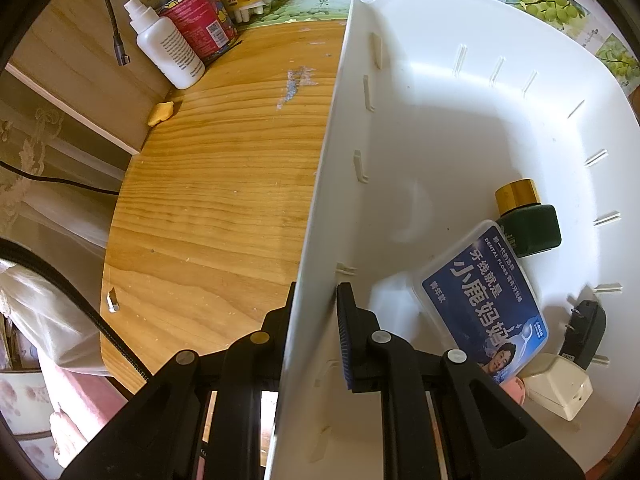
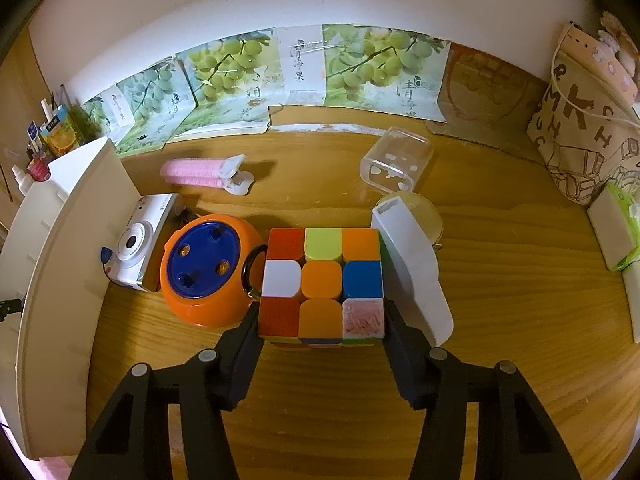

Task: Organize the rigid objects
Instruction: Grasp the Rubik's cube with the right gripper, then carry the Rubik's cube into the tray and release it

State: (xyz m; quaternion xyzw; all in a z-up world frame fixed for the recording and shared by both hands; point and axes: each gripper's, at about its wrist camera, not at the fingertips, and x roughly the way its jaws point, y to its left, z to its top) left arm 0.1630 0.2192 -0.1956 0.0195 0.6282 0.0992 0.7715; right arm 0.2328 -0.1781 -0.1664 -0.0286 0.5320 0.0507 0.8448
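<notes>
"DENTAL FLOSS" and "小鹿妈妈" stand on the blue floss box [image 1: 482,304]; "清净果" on the grape poster [image 2: 304,64].

The bin [image 1: 440,120] wall hides one finger of the left tool [image 1: 316,320] and the tabletop [image 1: 220,200] past it. The floss box [image 1: 480,304] covers part of the green bottle [image 1: 532,228] and a pink thing [image 1: 514,390]. The cube [image 2: 322,282] hides the white scoop's [image 2: 412,264] near side. The camera [image 2: 140,240] is partly behind the orange toy [image 2: 208,268].

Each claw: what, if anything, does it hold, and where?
Left claw clamps the white bin by its side wall. Right claw grips the puzzle cube by opposite side faces.
</notes>
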